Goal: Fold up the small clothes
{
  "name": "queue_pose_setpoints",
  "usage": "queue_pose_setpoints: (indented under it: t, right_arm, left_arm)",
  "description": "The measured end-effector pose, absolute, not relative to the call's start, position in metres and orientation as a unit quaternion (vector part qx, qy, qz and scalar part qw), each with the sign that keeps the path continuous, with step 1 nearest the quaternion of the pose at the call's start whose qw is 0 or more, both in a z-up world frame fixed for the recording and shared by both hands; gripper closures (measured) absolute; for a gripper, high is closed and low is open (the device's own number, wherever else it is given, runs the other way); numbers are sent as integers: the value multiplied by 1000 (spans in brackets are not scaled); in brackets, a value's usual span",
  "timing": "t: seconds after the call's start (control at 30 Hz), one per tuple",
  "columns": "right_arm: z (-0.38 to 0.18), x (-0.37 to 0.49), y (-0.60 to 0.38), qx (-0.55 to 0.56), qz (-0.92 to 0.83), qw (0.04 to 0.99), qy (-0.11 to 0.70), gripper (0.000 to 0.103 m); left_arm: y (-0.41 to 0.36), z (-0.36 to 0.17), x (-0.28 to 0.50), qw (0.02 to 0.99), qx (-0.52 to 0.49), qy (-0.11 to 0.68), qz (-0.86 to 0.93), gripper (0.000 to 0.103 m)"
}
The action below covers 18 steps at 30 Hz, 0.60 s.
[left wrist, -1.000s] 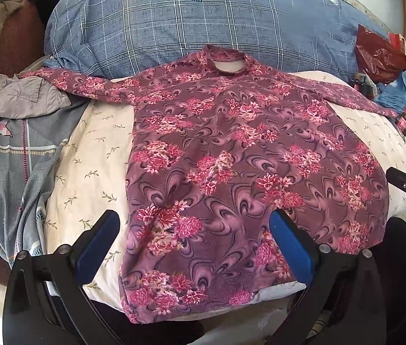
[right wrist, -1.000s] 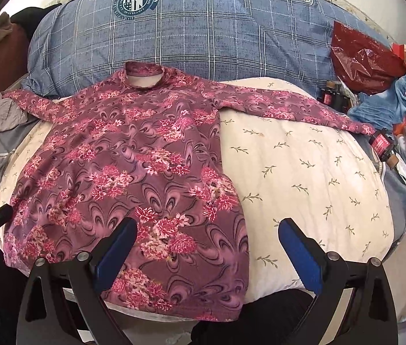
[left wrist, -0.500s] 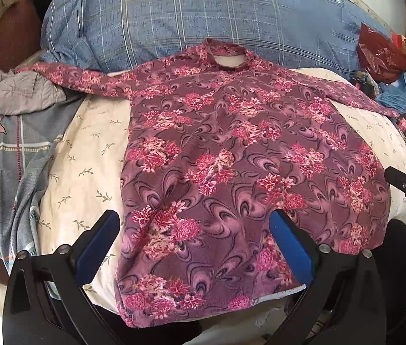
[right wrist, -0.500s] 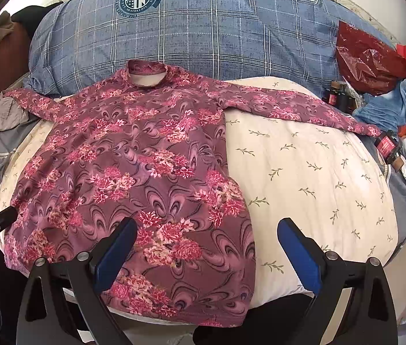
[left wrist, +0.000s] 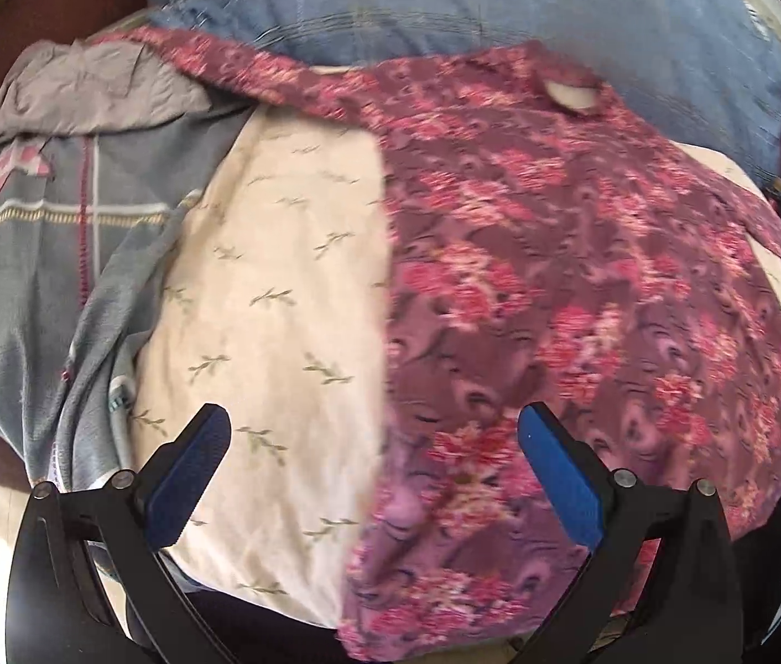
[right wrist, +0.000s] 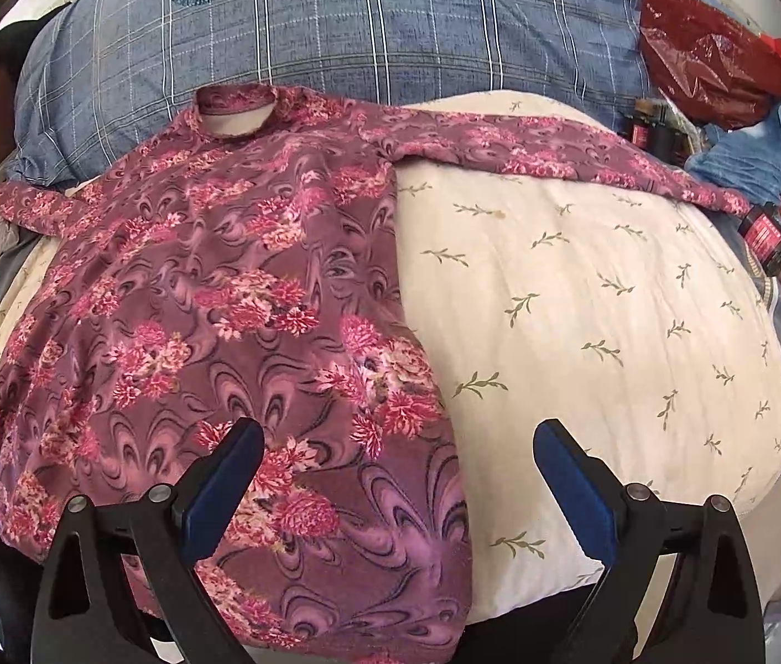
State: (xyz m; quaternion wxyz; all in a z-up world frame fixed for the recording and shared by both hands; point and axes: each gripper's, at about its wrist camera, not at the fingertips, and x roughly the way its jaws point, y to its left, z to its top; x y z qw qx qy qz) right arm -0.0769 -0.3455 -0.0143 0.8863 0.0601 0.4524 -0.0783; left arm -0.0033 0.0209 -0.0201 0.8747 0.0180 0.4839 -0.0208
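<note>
Your purple long-sleeved top with pink flowers point(right wrist: 235, 321) lies flat, front up, on the cream cushion printed with small green sprigs point(right wrist: 600, 321), covering that cushion's left part. Its collar meets the blue checked pillow point(right wrist: 368, 22) behind the cushion, and both sleeves are spread out sideways along the cushion's far edge.

Your left gripper point(left wrist: 374, 476) hangs over the cushion's near edge with its blue-padded jaws wide apart and nothing between them. The top's left side edge runs through the gap between its fingers, so one pad is over bare cushion and the other over the flowered cloth. That view is blurred.

Your right gripper point(right wrist: 399, 487) is also spread wide and empty. The top's right side edge and hem corner lie between its fingers. A grey checked cloth point(left wrist: 31, 254) lies left of the cushion.
</note>
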Motion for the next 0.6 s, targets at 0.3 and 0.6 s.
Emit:
queue_pose_setpoints:
  t: [0.3,0.6]
  right_arm:
    - [-12,-74,-341,55,-76,887,452,5]
    - [-3,-73,-336,46,-74,894,439,3]
  left_arm:
    - [10,-18,2,877,20,479,-34,0]
    - [-15,-16,-1,879,40,472,-58,0]
